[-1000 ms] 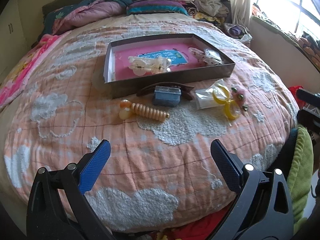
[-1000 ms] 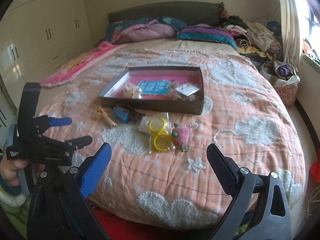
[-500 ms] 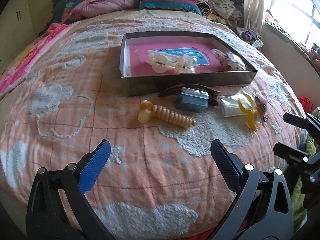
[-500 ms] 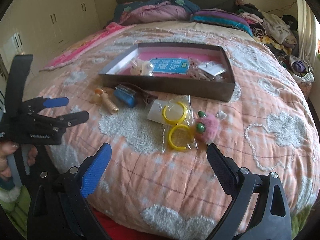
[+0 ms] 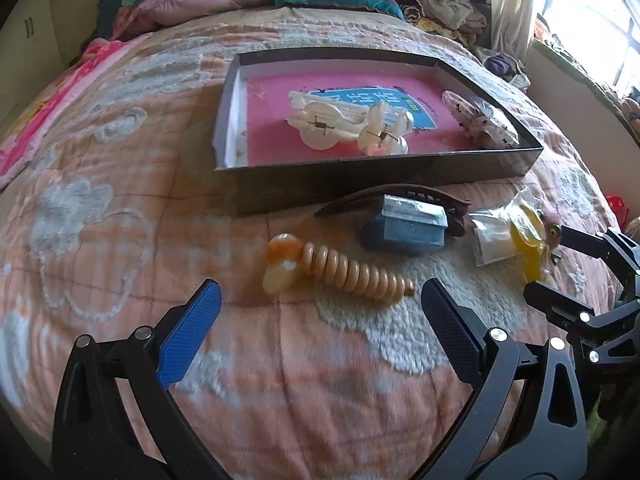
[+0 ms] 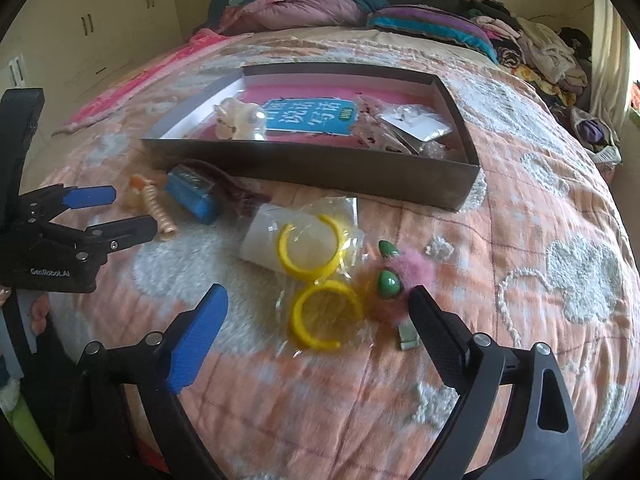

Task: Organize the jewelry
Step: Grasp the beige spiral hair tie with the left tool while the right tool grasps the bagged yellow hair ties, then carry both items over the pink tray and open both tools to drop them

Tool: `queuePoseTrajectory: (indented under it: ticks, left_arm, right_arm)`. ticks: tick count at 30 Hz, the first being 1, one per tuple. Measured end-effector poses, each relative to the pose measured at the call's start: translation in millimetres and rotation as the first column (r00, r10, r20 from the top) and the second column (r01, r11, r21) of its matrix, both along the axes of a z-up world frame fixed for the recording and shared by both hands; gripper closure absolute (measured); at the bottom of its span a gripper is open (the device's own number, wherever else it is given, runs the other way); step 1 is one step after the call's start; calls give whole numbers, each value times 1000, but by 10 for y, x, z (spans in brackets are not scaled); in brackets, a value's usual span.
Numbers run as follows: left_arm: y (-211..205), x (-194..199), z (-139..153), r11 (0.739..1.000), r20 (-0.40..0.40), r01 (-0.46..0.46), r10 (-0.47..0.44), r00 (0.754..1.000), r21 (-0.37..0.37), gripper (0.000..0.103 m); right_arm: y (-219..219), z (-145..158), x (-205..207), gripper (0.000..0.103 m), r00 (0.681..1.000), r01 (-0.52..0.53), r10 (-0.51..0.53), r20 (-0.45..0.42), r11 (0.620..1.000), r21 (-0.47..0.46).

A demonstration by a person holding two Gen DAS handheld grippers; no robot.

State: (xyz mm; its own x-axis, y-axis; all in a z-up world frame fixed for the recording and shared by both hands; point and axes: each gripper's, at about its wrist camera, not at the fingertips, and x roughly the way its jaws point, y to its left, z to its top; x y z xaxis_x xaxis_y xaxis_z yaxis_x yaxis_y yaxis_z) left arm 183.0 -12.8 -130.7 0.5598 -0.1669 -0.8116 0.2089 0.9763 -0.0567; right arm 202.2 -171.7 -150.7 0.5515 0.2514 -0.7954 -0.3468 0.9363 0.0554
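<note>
The left tongs (image 5: 318,300) hang low over the peach quilted bed (image 5: 120,208) with their blue-padded arms spread wide and nothing between them. Straight ahead of them, just beyond the tips, lies the ribbed amber-and-cream plastic hair clip (image 5: 336,270). Its long axis runs across the tongs' line of sight, bulbous orange end to the left and thin tip to the right, tilting slightly toward the tongs on that right side. I judge the left tongs the nearer pair for this piece; closing across its narrow ribbed body, not along its length, looks like the sensible grip.

The right tongs (image 6: 316,314) are likewise spread and empty, and sit over a different cluster: two yellow plastic bangles in a clear crinkly bag (image 6: 316,276), with a fluffy pink hair clip with green leaf-shaped bits (image 6: 400,280) touching the bag's right side, just inside the right-hand arm.

Between the two clusters rest a small blue box with a silvery lid (image 5: 404,226) and, behind it, a dark brown curved hair clip (image 5: 400,196). Beyond them all stands the shallow dark-walled cardboard tray with a pink floor (image 5: 360,184), already holding cream-coloured claw clips (image 5: 352,126) and some small packets (image 6: 412,124). The ribbed clip looks rigid and smooth, so it may roll or slip on the soft cover when pinched.
</note>
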Motion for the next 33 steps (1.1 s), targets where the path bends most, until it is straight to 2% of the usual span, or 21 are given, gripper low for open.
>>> queuePoseTrajectory:
  ticks: [1,3,4,5,8,14,17,18,19,23,33]
  left_arm:
    - [-7,16,-21,1000,1,5,-5,1000,-1,9]
    - [-12,70,-72,1000,-11,4,-4,1000,1,9]
    - [-13,97,-93,1000,-16,7,-7,1000,-11,9]
    - [-17,110,-103,1000,-12,10,-10,1000,-14,9]
    - [-47,143,-114,1000,6,22,-22,1000,-7,9]
    - [-72,210,-162,1000,25,31,-31,999,1,10]
    - [-92,201,-160,999,34,38,-39,999,8,25]
    - [-96,198,-153,999,37,40,-40,998,12,35]
    - [-94,194,-139,999,42,41,-41,998,16,36]
    - [-43,162,-84,999,36,40,-40,999,-16,38]
    - [208,-104,302,997,75,-12,17,997,-72,38]
  right_arm:
    - [-8,-11,6,21,1000,10,-10,7,1000,-4]
    - [-25,-5,6,39,1000,20,-20,20,1000,-10]
    - [-41,6,7,44,1000,22,-21,22,1000,-6]
    - [-49,14,7,54,1000,20,-20,20,1000,0]
    - [-82,6,8,68,1000,4,-4,-12,999,39]
    - [-67,-23,-92,69,1000,-12,12,-13,999,29]
    - [-83,-62,-96,63,999,-3,4,-38,999,41]
    - [-91,-84,-85,61,999,5,-3,-47,999,37]
    - [-93,-99,-78,61,999,8,-6,-51,999,36]
    - [-40,-88,-104,66,999,-11,11,-41,1000,19]
    - [107,60,-312,67,990,-87,105,-96,981,173]
